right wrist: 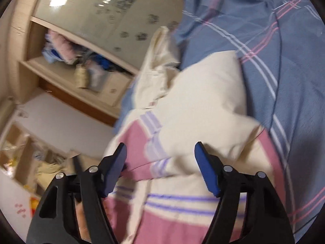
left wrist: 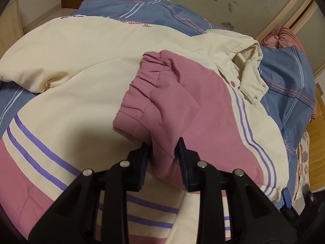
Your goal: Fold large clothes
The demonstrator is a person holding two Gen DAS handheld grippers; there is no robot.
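- The cream-and-pink jacket [left wrist: 81, 77] is lying spread on the bed's blue plaid sheet [left wrist: 288, 85].
- The left tongs [left wrist: 162, 152] are clamping its pink sleeve [left wrist: 162, 93], folded across the body.
- The right tongs [right wrist: 160, 154] are hanging apart above the jacket's striped edge.
- A cluttered wardrobe shelf [right wrist: 61, 67] is standing beside the bed.
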